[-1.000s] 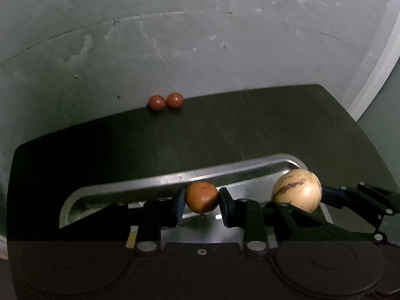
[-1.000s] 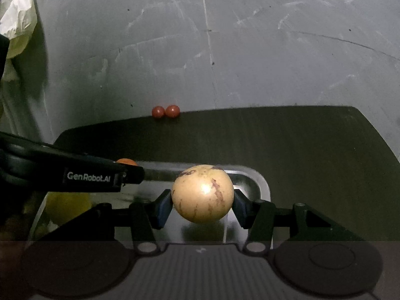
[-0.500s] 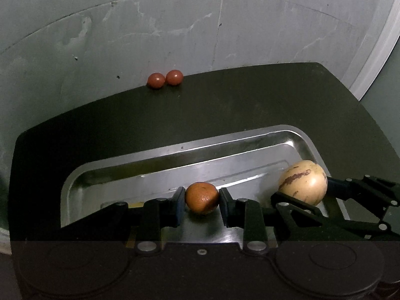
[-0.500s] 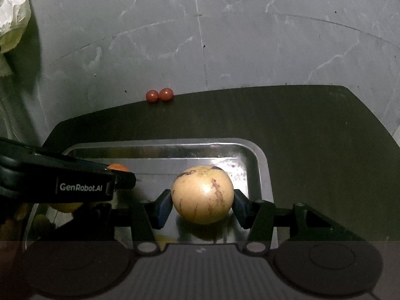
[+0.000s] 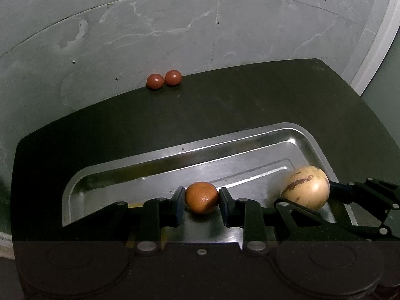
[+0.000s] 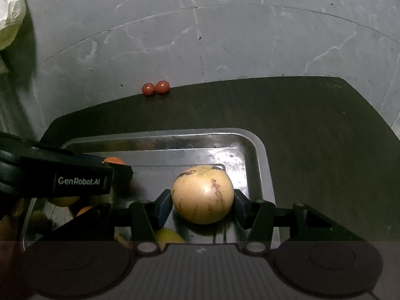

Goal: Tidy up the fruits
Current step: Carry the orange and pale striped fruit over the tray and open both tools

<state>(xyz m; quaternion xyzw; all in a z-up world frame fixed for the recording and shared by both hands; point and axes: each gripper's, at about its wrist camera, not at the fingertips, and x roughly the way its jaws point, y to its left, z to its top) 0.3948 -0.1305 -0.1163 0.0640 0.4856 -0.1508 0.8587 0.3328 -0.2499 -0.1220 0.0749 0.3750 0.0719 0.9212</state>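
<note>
**Q:** Between the left tool's [image 5: 202, 201] pads, what sits there?

**A:** An orange [image 5: 201, 197], pinched from both sides and held over the near part of the tray [image 5: 295, 131]. Whether it touches the tray floor, I cannot tell. The right tool [image 6: 203, 201] is clamped the same way on a pale melon [image 6: 202, 193] with brown streaks, over the tray's right end.

**Q:** So both tools are full. How far along would you judge the sorting?

**A:** Well along, but not finished. The tray stands at the table's [image 5: 250, 105] near edge and already holds fruit at its left end: in the right wrist view I make out yellow fruit [image 6: 167, 235] below the tool and more orange and yellow pieces partly hidden behind the left tool's body. The two gripped fruits look ready to be set down.

**Q:** And what is left outside the tray?

**A:** Two small red fruits [image 5: 163, 80], touching each other, at the table's far edge against the wall [image 5: 200, 25]. They are well apart from the tray.

**Q:** Your count?

**A:** One orange gripped, one melon gripped, two red fruits loose. The pile in the tray is too hidden to count; several, at least.
</note>
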